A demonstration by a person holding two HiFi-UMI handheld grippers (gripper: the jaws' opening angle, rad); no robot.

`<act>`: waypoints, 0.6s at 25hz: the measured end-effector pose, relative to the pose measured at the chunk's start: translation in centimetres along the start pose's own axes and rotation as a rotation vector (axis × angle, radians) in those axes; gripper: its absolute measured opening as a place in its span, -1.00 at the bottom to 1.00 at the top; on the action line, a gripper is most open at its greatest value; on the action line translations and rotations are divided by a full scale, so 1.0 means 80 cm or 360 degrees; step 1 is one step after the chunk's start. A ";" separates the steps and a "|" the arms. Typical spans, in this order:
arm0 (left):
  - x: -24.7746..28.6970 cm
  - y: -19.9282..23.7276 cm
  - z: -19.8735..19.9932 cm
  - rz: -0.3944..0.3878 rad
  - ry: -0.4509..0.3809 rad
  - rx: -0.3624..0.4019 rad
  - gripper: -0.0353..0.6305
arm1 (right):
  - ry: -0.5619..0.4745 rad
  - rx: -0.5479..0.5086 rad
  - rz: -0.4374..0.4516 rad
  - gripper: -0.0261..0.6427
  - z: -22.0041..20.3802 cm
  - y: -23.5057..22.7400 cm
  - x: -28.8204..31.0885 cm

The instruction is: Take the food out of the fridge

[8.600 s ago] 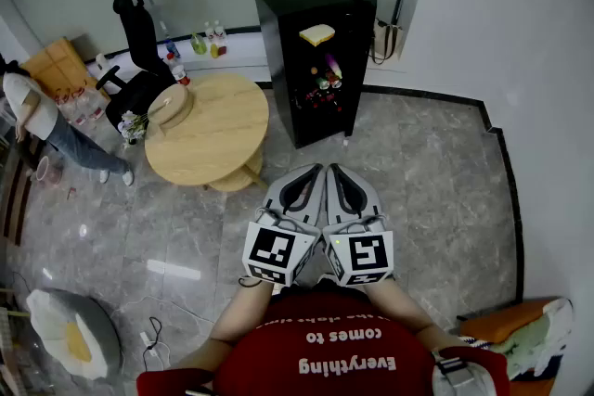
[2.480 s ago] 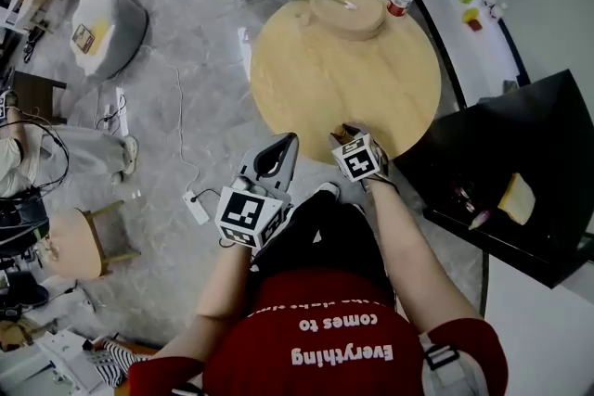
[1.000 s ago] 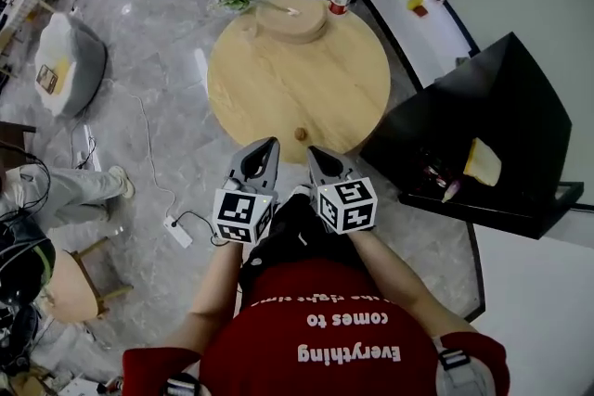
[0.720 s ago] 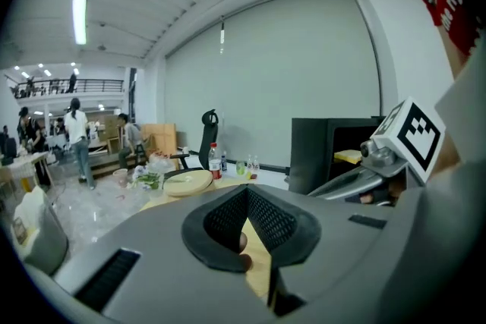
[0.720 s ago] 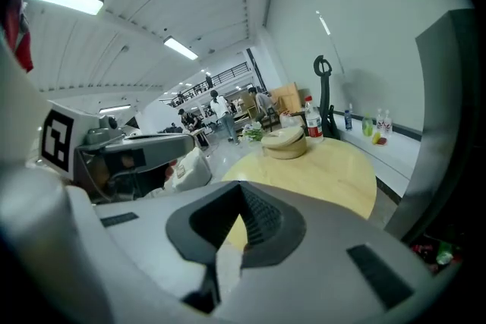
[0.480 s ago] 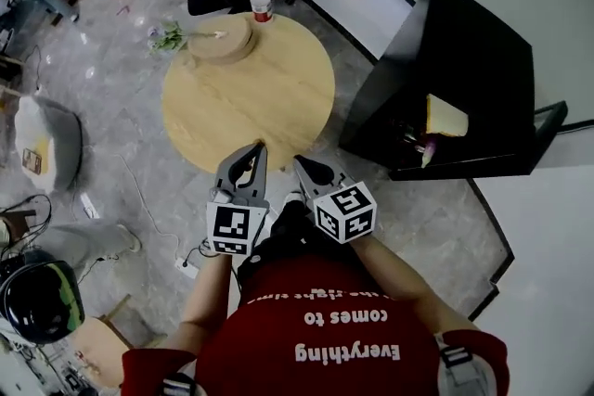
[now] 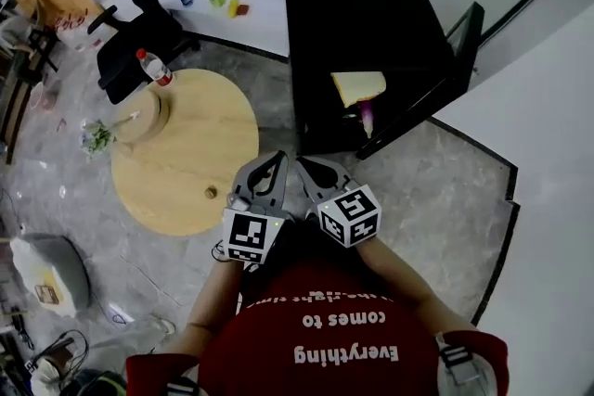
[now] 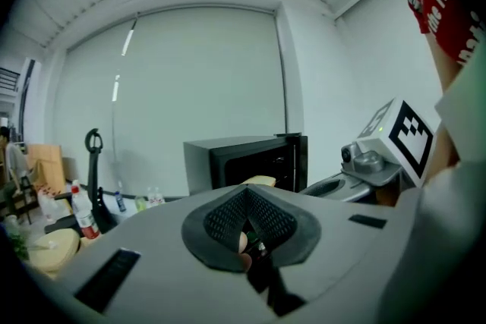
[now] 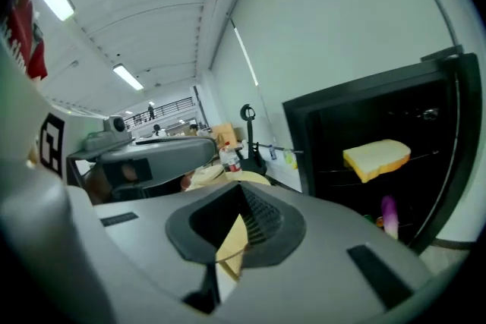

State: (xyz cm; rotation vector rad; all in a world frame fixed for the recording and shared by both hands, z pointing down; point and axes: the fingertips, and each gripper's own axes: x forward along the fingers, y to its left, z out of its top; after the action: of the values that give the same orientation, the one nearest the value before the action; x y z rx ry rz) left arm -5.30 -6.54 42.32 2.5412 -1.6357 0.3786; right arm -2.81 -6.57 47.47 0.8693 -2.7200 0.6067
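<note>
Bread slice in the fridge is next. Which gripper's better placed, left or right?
Right, marginally. In the head view the right gripper sits nearer the open fridge and the bread slice than the left gripper, which is on the table side. Both are shut and empty, so either must open first.

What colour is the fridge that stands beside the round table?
The fridge is black, clearest in the head view.

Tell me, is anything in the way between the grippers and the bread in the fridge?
Nothing visible does. The fridge door stands open to the side, and the bread slice lies on its shelf facing the right gripper and left gripper.
</note>
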 end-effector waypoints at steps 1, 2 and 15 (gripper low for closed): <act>0.010 -0.011 0.006 -0.0048 -0.0010 0.0014 -0.88 | -0.0022 0.0014 -0.0048 -0.89 0.003 -0.013 -0.010; 0.019 -0.021 0.010 -0.0092 -0.0018 0.0026 -0.88 | -0.0044 0.0023 -0.0092 -0.89 0.005 -0.023 -0.020; 0.101 -0.126 0.001 -0.0524 0.0073 0.0022 -0.88 | -0.0137 0.0134 -0.0494 -0.89 -0.021 -0.122 -0.100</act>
State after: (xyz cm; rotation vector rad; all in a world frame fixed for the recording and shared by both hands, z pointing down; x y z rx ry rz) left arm 7.02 -9.44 44.83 2.7231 -1.1721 0.4121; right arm 9.57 -9.01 49.46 1.3338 -2.5688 0.6330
